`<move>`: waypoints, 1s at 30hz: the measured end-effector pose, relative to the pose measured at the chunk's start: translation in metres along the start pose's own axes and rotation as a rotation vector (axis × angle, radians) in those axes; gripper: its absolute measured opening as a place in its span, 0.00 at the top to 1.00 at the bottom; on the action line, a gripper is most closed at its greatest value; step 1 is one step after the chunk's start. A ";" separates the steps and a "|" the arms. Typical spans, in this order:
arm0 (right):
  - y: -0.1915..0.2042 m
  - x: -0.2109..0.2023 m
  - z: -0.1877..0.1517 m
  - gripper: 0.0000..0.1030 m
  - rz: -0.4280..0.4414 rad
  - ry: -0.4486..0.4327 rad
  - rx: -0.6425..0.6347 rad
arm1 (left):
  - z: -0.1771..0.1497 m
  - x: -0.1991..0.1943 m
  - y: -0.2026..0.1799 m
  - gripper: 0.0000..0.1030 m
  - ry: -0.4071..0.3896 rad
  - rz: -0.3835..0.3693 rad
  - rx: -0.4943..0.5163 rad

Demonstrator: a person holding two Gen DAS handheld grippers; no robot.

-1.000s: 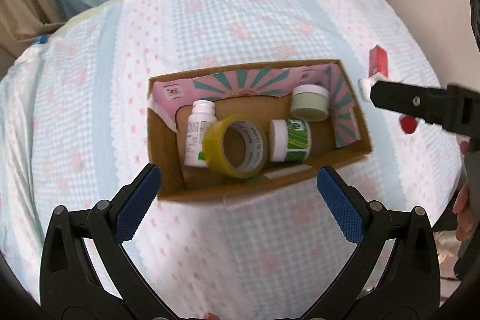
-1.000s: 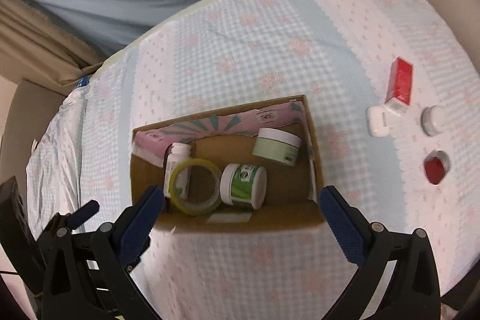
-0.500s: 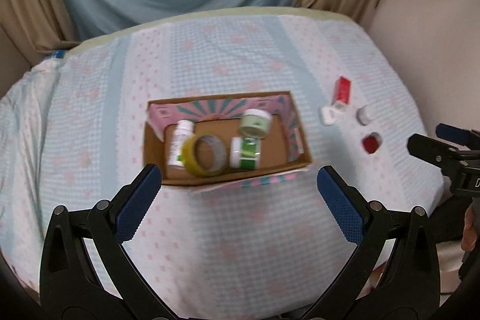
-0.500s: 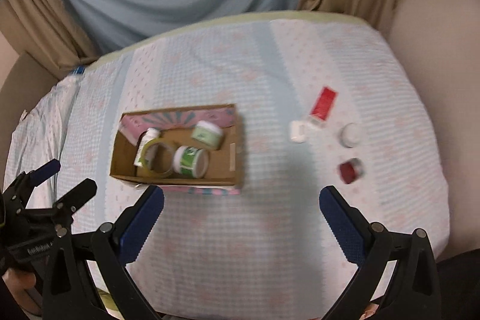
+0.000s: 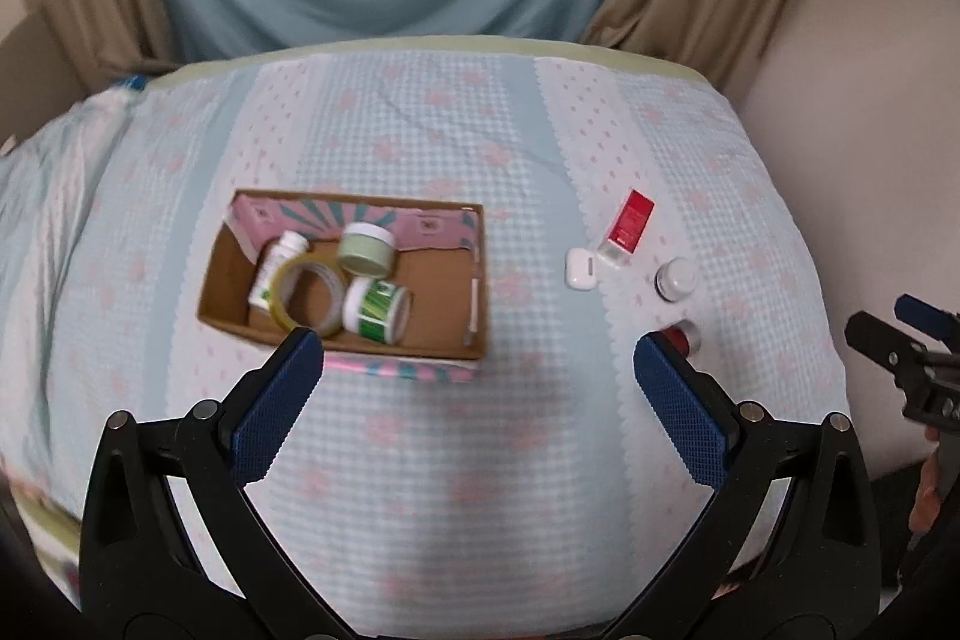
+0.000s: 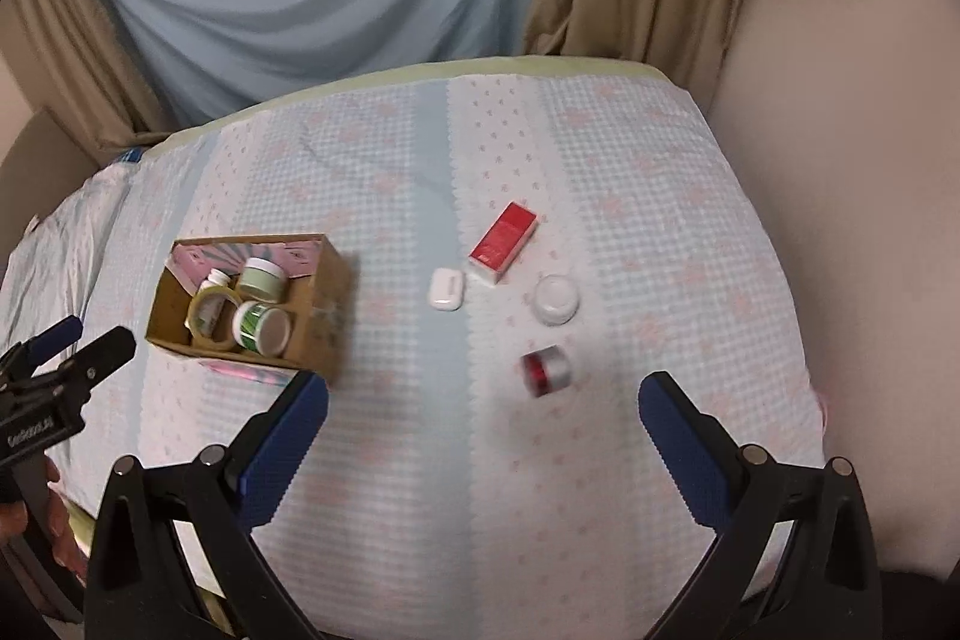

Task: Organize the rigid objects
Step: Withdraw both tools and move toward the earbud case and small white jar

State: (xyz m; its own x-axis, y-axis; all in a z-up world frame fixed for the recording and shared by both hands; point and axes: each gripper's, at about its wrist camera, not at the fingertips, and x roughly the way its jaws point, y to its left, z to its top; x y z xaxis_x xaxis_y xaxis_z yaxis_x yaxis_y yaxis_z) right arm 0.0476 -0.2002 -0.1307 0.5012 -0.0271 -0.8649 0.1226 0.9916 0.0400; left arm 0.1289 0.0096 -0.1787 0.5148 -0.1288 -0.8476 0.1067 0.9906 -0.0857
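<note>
Left gripper (image 5: 477,376): hanging wide open and empty above the near cloth.

Cardboard box (image 6: 327,304): sitting left of centre, holding a tape roll (image 6: 211,319), white bottle (image 6: 214,280), pale green jar (image 6: 261,278) and green-labelled jar (image 6: 259,327).

White case (image 6: 446,288): lying just right of the box.

Red box (image 6: 503,241): lying beyond the case, long axis slanting away to the right.

White-capped jar (image 6: 557,299) and red jar (image 6: 545,370): resting further right.

Right gripper (image 6: 483,397): gaping open and empty; the red jar is lying just ahead between its fingers, making this the nearer hand.
</note>
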 end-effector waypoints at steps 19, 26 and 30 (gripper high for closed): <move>-0.085 0.087 0.009 0.00 0.068 0.025 -0.083 | 0.013 0.121 -0.126 0.01 0.106 -0.012 0.026; -0.089 0.151 0.013 0.00 0.064 0.022 -0.112 | 0.016 0.201 -0.134 0.01 0.132 -0.030 0.066; -0.087 0.194 0.012 0.00 0.060 0.027 -0.125 | 0.014 0.250 -0.138 0.01 0.129 -0.048 0.084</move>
State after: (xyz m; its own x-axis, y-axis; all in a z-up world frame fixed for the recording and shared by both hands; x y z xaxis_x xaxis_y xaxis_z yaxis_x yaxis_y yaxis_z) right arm 0.1444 -0.2931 -0.2961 0.4808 0.0347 -0.8761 -0.0158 0.9994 0.0309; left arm 0.2550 -0.1596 -0.3719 0.3943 -0.1639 -0.9043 0.2026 0.9753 -0.0884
